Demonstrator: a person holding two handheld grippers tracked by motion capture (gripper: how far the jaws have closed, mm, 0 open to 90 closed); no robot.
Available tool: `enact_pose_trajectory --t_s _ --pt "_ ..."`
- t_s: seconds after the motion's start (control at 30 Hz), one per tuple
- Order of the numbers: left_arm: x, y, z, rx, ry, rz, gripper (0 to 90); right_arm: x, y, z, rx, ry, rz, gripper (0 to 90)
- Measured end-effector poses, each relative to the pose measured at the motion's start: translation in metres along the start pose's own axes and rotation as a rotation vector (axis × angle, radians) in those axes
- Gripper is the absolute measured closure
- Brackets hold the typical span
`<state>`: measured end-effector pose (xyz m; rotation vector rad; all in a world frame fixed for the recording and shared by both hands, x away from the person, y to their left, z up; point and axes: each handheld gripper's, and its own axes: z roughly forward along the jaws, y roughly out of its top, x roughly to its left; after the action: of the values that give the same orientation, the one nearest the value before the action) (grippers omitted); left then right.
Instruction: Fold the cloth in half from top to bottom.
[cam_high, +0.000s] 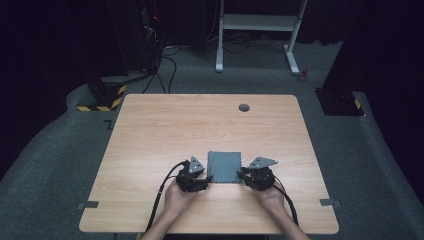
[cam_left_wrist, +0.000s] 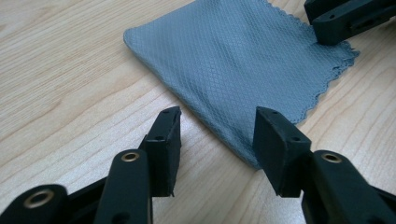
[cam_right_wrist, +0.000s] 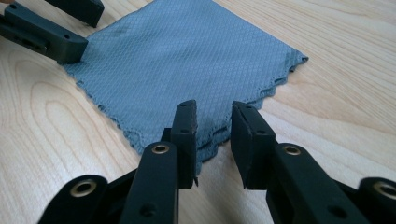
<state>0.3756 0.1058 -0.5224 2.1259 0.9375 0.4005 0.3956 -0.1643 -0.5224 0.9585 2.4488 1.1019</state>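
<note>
Left tool (cam_left_wrist: 217, 140) jaws spread wide, straddling the near corner of the grey cloth (cam_left_wrist: 238, 51), nothing gripped. Right tool (cam_right_wrist: 212, 135) jaws set narrow with a gap, tips at the cloth's scalloped corner, not clamped. Cloth lies flat, folded, on the wooden tabletop (cam_high: 165, 130) near its 6 o'clock edge, between both tools: left tool at its 8 o'clock, right tool at its 4 o'clock.
</note>
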Motion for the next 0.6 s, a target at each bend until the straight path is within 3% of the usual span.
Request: enact_pose_trajectory --t_s 0.1,0.37,0.6 --pt "0.001 -0.001 -0.003 -0.007 -0.006 -0.018 48.2 0.000 -0.001 -0.003 -0.007 -0.009 -0.002 69.1" --pt "0.012 -0.003 -0.021 -0.098 -0.021 -0.093 46.4 -0.005 -0.001 -0.022 -0.076 -0.012 0.042 65.2" --pt "0.018 -0.009 -0.031 -0.126 -0.009 -0.127 43.4 -0.012 -0.005 -0.035 -0.099 -0.020 0.079 62.6"
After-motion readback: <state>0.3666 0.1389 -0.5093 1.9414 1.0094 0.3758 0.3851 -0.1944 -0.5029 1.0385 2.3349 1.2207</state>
